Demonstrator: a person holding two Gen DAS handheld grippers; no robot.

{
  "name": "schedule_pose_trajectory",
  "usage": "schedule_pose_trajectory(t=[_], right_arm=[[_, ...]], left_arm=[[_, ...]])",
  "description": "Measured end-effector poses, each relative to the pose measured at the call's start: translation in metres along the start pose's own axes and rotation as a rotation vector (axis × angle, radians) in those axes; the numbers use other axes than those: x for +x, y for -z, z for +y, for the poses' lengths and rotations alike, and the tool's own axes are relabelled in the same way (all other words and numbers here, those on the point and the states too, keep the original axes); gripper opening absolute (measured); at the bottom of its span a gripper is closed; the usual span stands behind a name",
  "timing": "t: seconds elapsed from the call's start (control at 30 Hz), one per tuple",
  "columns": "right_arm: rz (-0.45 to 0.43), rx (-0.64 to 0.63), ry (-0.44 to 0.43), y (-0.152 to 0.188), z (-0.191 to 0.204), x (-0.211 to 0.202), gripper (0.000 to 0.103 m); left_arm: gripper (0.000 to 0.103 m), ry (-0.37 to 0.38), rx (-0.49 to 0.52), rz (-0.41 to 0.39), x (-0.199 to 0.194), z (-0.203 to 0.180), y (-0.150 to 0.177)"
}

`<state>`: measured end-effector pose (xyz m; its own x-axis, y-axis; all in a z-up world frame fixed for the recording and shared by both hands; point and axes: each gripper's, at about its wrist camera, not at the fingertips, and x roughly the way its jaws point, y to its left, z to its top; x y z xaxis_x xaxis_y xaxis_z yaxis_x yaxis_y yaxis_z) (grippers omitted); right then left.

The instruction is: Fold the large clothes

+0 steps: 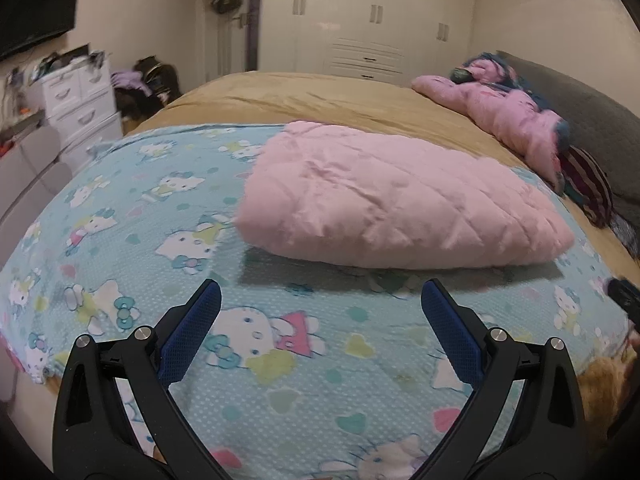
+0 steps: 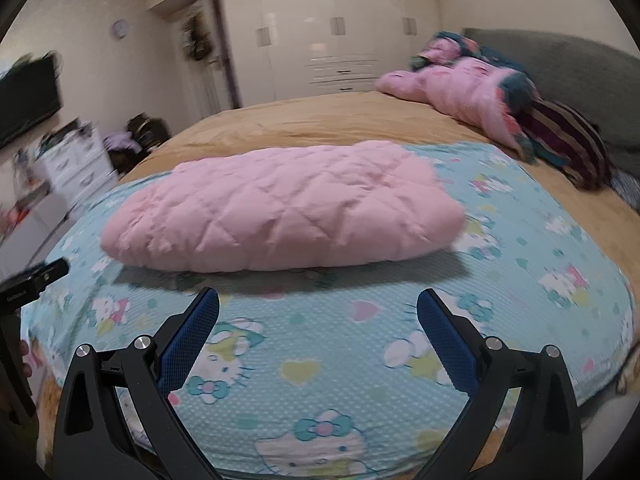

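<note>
Pink quilted garment (image 1: 400,204), likely a padded coat or jacket going by the diamond stitching, lies as a thick compact bundle on the cartoon-cat print sheet (image 1: 280,360) spread over the near part of the bed (image 1: 320,100); in the right wrist view the same bundle (image 2: 280,208) sits a little left of centre on that sheet (image 2: 340,360). No sleeves, collar or hem trail out from it, so it reads as folded already or close to it, and its place in the middle of the sheet suits that: the printed cloth gives a flat working patch, set apart from the tan bedcover. Left gripper (image 1: 320,300) hovers just short of the bundle's near edge with its blue-padded jaws spread wide and nothing between them; right gripper (image 2: 318,308) does the same from its own side, jaws apart and empty. Both are near the garment but not touching it (the frames are somewhat blurred, so fine seams are hard to read). Another pink padded piece (image 1: 500,108) lies crumpled near the grey headboard (image 1: 580,112), well apart from the sheet, perhaps waiting its turn.
</note>
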<state>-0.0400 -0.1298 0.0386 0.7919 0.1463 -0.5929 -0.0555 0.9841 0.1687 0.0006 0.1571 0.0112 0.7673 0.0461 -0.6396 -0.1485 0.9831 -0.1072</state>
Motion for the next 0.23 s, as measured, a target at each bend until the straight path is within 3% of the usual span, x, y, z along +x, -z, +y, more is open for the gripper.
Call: schedule_pose_trajectory(t=[0.07, 0.13, 0.23], right_arm=[[-0.024, 0.069, 0.092, 0.002, -0.038, -0.007, 0.099], [-0.031, 0.175, 0.245, 0.009, -0.095, -0.014, 0.099], [-0.027, 0.408, 0.605, 0.043, -0.225, -0.040, 0.099]], left_arm=[[0.094, -0.021, -0.049, 0.021, 0.012, 0.024, -0.007], [0.094, -0.080, -0.111, 0.047, 0.030, 0.062, -0.018], [0.094, -0.220, -0.188, 0.069, 0.060, 0.137, -0.038]])
